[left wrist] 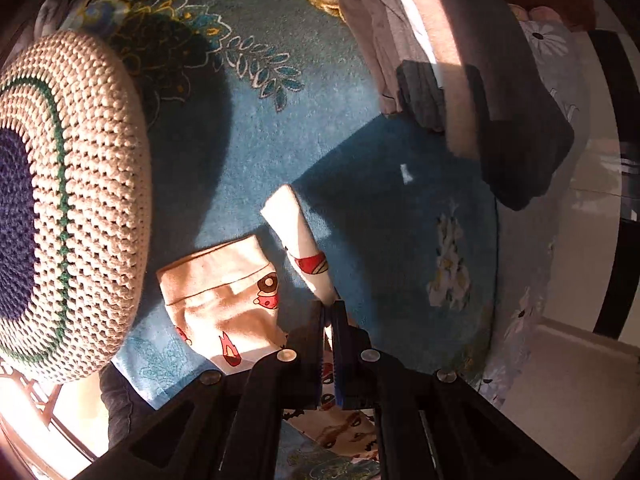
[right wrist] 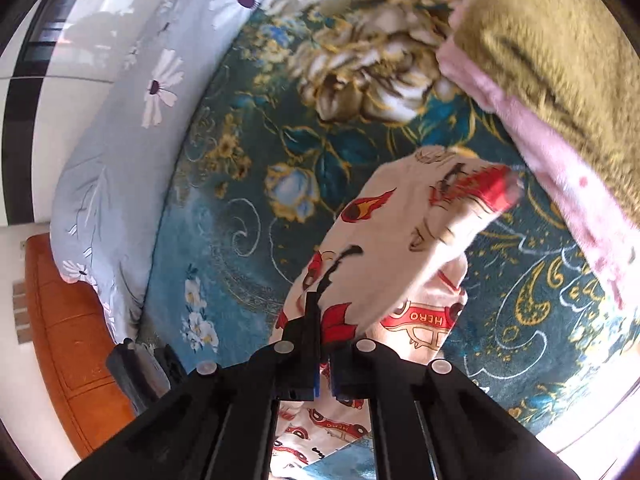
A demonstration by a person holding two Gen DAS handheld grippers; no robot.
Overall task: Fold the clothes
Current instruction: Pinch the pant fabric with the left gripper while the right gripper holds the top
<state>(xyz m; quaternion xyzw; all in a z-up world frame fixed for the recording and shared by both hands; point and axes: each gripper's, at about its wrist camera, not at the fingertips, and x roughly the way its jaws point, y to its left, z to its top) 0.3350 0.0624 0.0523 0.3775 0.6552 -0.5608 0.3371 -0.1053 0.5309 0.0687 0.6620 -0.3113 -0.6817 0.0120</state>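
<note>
**A:** While the sun is cutting across the blue floral blanket [left wrist: 280, 152], we're pinching the printed garment [left wrist: 224, 304] with both tools. The left gripper [left wrist: 329, 312] is closing its jaws on a rolled-up white strip of it, which is sticking out away from us just past the fingertips. The rest of that cloth is lying on the blanket, near and to the left of the gripper, right beside the big crocheted cushion [left wrist: 68, 200].

**B:** Same on our other side. The right gripper [right wrist: 322, 320] is clamping the cartoon-car fabric [right wrist: 400, 240] too, jaws nearly together with cloth between them. The fabric is bunching up and rising past the fingertips, lifted off the teal blanket [right wrist: 248, 184], with more of it trailing down below the tool.

**A:** We're also seeing a pile of grey clothes [left wrist: 384, 40] far off to the right, partly in shadow.

**B:** And we're getting a fuzzy olive-and-pink blanket [right wrist: 560, 80] on the far right, plus a daisy-print sheet [right wrist: 120, 152] along the left edge. Can't tell what kind of garment it is, honestly.
</note>
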